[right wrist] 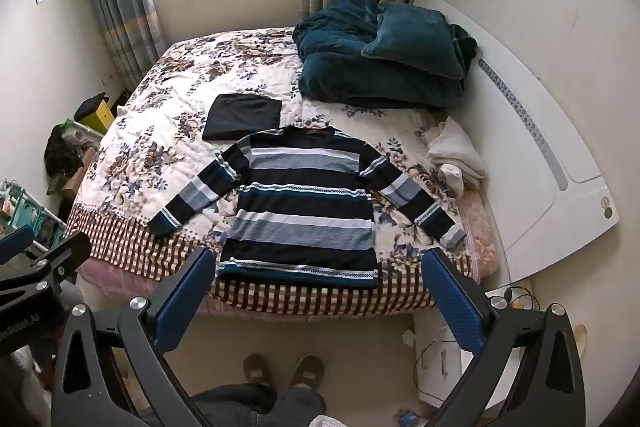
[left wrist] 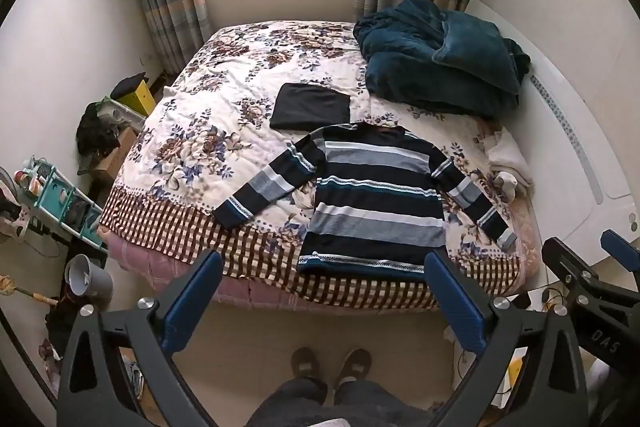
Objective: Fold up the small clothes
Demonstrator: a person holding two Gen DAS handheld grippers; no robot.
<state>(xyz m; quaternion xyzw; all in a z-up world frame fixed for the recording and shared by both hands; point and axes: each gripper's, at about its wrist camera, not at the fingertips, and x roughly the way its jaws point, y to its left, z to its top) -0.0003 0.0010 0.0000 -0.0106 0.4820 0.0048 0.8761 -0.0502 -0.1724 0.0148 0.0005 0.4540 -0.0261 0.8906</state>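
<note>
- On the bed [left wrist: 192, 131], near edge, we see the sweater [left wrist: 372, 203] flat, sleeves spread left and right.
- Just beyond its collar lies a folded black garment [left wrist: 310, 107].
- Left gripper [left wrist: 324, 291] and right gripper [right wrist: 320, 287]: jaws spread wide, empty, above the floor, clear of the sweater.

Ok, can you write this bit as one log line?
striped knit sweater: flat on floral bed | left claw: open | right claw: open | folding: not begun

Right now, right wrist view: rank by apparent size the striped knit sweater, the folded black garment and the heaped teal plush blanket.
1-2. Striped knit sweater and heaped teal plush blanket: close; blanket is farther, so unsure.
3. Folded black garment: clearly smallest.
</note>
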